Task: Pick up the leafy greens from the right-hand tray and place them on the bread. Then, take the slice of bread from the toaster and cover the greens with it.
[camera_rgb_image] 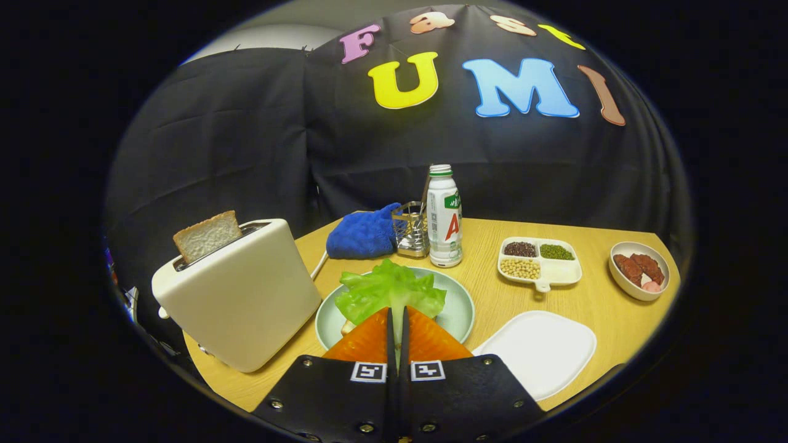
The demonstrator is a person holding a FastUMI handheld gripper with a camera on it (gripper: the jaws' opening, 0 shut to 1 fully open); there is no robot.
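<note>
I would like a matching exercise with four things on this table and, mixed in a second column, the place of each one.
1. bread slice
2. lettuce
3. white tray
4. bottle

a. beyond the green plate
b. right of the plate, empty
c. in the toaster
d. on the plate, gripped by the claw

Pairs: 1-c, 2-d, 3-b, 4-a

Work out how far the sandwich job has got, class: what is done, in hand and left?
Done: the leafy greens are off the white tray and over the green plate. In hand: the gripper, jaws nearly closed, pinches the greens' near edge. Left: the bread slice stands in the toaster.
</note>
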